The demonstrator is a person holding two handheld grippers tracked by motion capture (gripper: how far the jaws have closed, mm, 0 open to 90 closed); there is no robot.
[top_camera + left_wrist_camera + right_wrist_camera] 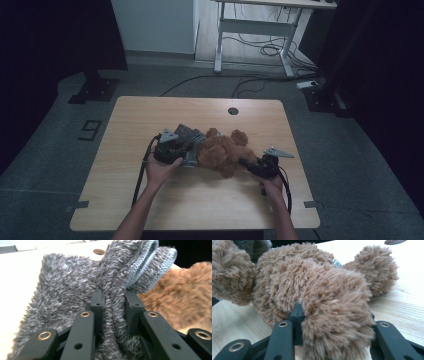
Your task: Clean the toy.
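A brown plush teddy bear (222,150) lies on the wooden table (150,200), with a fuzzy grey garment (186,134) against its left side. My left gripper (186,152) is shut on a fold of that grey garment (75,285), the pile squeezed between the jaws (113,300); its blue-grey knitted hem stands up behind them, and the bear's fur (185,295) is at the right. My right gripper (248,165) comes in from the bear's right and is shut on one plump limb (337,315) of the bear (299,277), which bulges over both jaws.
A round cable hole (233,110) sits near the table's far edge. Beyond the table are a white desk frame (255,25) with loose cables on the floor and dark stands at both sides. Bare tabletop lies in front of the hands.
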